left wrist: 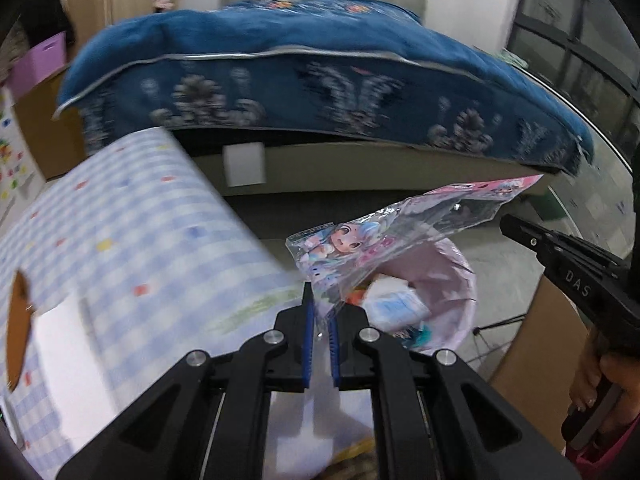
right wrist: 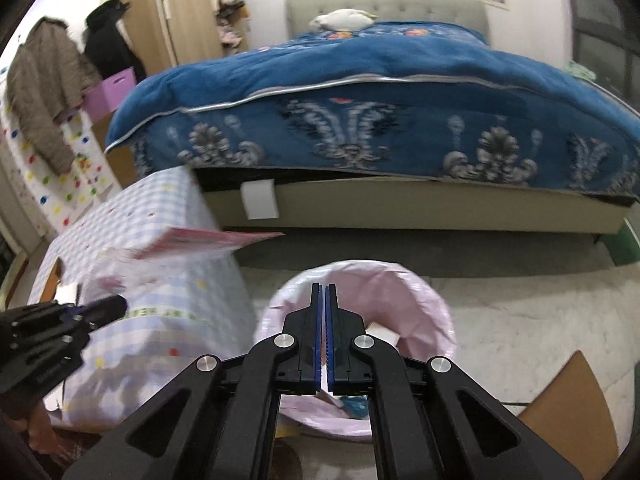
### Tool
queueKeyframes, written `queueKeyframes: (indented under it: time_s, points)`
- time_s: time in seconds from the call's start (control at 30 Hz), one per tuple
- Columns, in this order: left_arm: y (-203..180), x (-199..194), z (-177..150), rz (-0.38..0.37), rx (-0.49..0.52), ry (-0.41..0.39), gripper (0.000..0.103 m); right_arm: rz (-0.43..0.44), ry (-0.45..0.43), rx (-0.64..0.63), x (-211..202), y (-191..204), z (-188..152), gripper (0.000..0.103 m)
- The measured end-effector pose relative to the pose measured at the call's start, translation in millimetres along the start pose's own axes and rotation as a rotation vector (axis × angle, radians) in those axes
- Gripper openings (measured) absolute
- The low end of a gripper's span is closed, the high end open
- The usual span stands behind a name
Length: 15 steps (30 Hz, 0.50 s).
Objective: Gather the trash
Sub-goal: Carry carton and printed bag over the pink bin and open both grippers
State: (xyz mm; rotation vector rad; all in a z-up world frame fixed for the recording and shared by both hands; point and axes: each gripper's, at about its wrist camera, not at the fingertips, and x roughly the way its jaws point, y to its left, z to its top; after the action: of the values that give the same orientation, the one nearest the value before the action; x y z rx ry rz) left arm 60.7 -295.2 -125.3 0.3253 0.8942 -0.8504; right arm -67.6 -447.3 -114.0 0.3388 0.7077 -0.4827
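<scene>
My left gripper is shut on the lower corner of a clear plastic wrapper printed with a cartoon girl. The wrapper hangs over the bin with the pink liner, which has paper and packaging scraps inside. In the right wrist view my right gripper is shut with nothing between its pads and points down over the same bin. Its black tip shows at the right of the left wrist view, clear of the wrapper. The left gripper and the pink-edged wrapper appear blurred at the left.
A bed with a blue patterned blanket fills the back. A blue-checked cloth covers a table just left of the bin. Cardboard lies at the right on a pale rug. Clothes hang at far left.
</scene>
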Motion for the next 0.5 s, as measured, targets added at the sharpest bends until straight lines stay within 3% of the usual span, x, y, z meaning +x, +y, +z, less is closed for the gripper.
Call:
queueKeyframes:
  time_s: [0.2, 0.5]
  points:
    - [-38.2, 39.4, 11.1, -0.053, 0.017, 0.056, 0.005, -0.027, 0.006, 0.084, -4.6, -42.1, -5.7, 0.003]
    - [-63.8, 85.7, 15.5, -0.121, 0.034, 0.175, 0.012, -0.041, 0.051, 0.172, 8.6, -77.5, -21.0, 0.005]
